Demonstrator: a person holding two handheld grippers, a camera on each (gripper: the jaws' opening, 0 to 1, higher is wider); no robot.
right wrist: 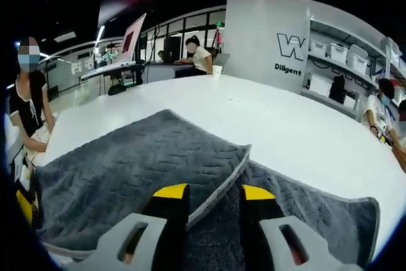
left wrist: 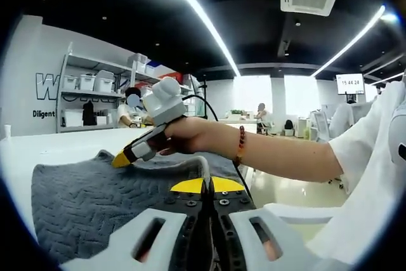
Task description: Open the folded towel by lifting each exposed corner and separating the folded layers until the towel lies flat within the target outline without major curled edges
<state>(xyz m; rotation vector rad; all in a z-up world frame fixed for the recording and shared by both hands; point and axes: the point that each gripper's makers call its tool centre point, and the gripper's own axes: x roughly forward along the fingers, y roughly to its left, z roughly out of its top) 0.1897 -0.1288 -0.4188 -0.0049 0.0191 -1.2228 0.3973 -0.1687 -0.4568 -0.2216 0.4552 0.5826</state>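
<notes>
A dark grey towel [left wrist: 95,201] with a zigzag weave lies partly folded on the white table [left wrist: 57,147]. My left gripper [left wrist: 205,186] has its yellow-tipped jaws pressed together on the towel's pale hem, which arches up just beyond them. My right gripper [left wrist: 122,159], held in a hand, comes in from the right with its tip low over the towel's far part. In the right gripper view the right gripper [right wrist: 214,192] is open. The folded top layer's pale edge [right wrist: 222,182] runs between its jaws, over the lower layer of the towel [right wrist: 304,220].
The white table [right wrist: 266,118] stretches wide beyond the towel. A person's arm with a bead bracelet [left wrist: 240,146] crosses above it. People sit or stand around the room, one close at the table's left edge [right wrist: 28,99]. Shelves with bins [left wrist: 89,84] line the wall.
</notes>
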